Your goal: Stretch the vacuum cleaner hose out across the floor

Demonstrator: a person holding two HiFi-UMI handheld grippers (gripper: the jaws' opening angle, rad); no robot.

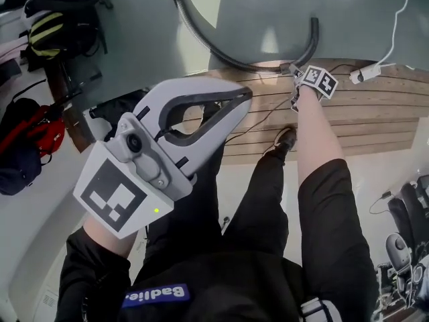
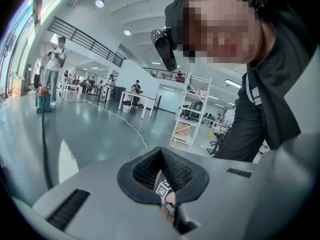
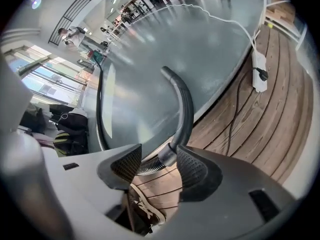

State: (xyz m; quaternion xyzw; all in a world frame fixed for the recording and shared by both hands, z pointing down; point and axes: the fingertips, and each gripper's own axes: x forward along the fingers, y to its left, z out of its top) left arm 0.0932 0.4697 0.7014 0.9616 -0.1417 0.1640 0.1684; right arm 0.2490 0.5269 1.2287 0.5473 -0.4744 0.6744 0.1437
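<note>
The black vacuum hose [image 1: 201, 35] curves over the grey floor and ends in a rigid bent tube [image 1: 312, 39] at the edge of the wooden decking. My right gripper [image 1: 296, 86] reaches down to that end. In the right gripper view the hose's grey cuff [image 3: 167, 155] lies between the jaws of my right gripper [image 3: 159, 159], which stand open; the left pad is clear of it. The hose runs back to a distant vacuum cleaner [image 3: 96, 57]. My left gripper [image 1: 247, 96] is raised near my chest, shut and empty, as the left gripper view [image 2: 161, 153] confirms.
A white power strip [image 1: 365, 74] with a white cable lies on the wooden decking [image 1: 382, 123], and a thin black cable [image 3: 232, 119] crosses the boards. Bags [image 1: 40, 25] are heaped at the left. My shoe [image 1: 285, 139] stands on the wood. A person [image 2: 54, 66] stands by the vacuum cleaner.
</note>
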